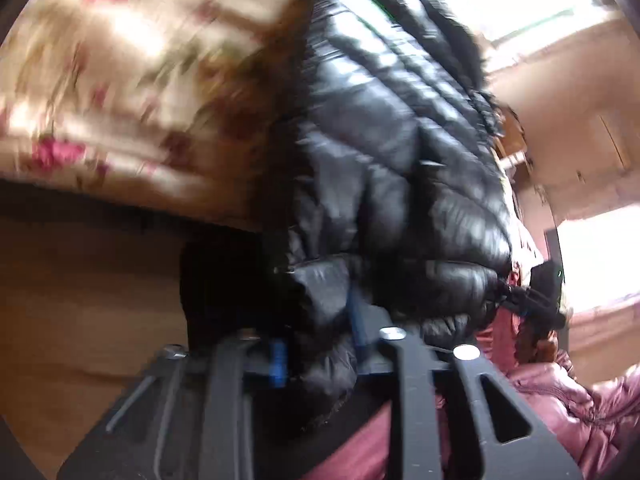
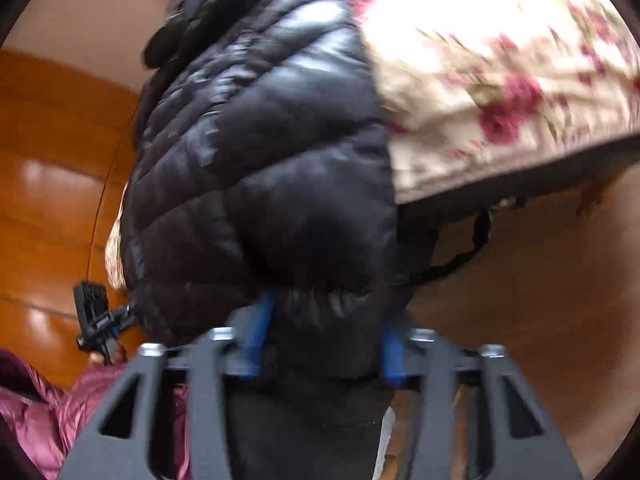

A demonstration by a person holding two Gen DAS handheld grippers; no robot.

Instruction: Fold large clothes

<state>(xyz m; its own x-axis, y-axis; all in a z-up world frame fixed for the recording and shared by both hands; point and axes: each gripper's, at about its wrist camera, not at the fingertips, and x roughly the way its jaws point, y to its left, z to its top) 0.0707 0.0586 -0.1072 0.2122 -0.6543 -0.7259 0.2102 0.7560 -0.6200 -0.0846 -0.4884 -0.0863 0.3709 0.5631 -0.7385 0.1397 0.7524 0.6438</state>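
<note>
Between both jaws, black puffer jacket, pinched

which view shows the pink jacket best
The left wrist view: the pink jacket lies at lower right with its quilted stitching visible, partly behind the left claw. The right wrist view catches only a shiny corner at lower left.

Both wrist views look down, close on the black jacket.
</note>
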